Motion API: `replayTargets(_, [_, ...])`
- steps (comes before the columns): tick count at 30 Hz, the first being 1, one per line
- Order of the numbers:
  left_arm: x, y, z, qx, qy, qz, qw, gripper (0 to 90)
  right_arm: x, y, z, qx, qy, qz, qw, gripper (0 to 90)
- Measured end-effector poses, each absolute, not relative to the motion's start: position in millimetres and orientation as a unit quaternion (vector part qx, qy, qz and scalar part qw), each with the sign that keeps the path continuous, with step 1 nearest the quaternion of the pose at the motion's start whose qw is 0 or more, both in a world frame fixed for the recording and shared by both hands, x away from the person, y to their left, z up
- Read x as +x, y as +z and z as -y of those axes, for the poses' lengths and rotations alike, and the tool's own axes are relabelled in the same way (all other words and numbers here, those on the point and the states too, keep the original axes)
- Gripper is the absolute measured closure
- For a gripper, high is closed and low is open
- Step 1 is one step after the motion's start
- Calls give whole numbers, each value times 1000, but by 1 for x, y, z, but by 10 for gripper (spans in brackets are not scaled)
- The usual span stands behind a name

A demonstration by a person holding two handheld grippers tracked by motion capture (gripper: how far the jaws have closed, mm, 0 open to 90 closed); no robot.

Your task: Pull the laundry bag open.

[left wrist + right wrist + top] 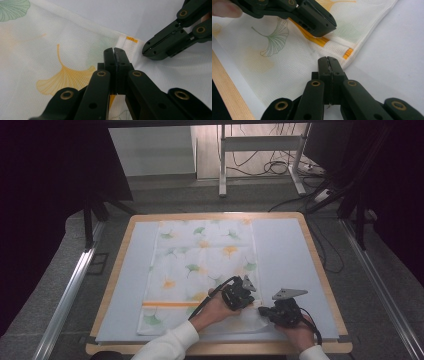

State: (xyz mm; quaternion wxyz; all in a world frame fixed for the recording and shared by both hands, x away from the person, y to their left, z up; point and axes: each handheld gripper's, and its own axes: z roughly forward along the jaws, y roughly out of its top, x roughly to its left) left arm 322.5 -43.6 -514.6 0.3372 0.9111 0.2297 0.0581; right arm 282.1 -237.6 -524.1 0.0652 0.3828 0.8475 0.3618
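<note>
Grey carpet floor [45, 285], white desk frame [260, 150] behind, cables [280, 167] trailing beneath.

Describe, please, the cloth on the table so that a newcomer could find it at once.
On the wooden-edged table lies a pale mat, and the cloth is spread flat along its middle. It alone is white with green and yellow ginkgo leaves and an orange stripe.

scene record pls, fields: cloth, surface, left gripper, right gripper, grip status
cloth: white pillowcase with ginkgo-leaf print and an orange stripe, lying flat
surface: pale mat on a wood-edged table
left gripper: fingers shut, tips over the cloth near its orange-tabbed corner
right gripper: fingers shut, tips at the same corner
grip status: no cloth visibly pinched in either; contact cannot be told
</note>
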Motion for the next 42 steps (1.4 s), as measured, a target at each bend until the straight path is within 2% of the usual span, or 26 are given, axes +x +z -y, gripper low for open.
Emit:
replayTargets(21, [323,-517,47,913,66,-231,330,900,282,-524,238,382,361,-848,64,896])
replayTargets(26, [317,-516,48,918,95,-217,319,900,283,-525,239,383,364,-847,62,896])
replayTargets(35, [320,-517,43,916,77,-222,324,900,287,-524,240,397,367,-840,44,895])
replayTargets(42, [320,-519,44,913,78,-227,330,900,299,-518,236,411,380,-827,55,895])
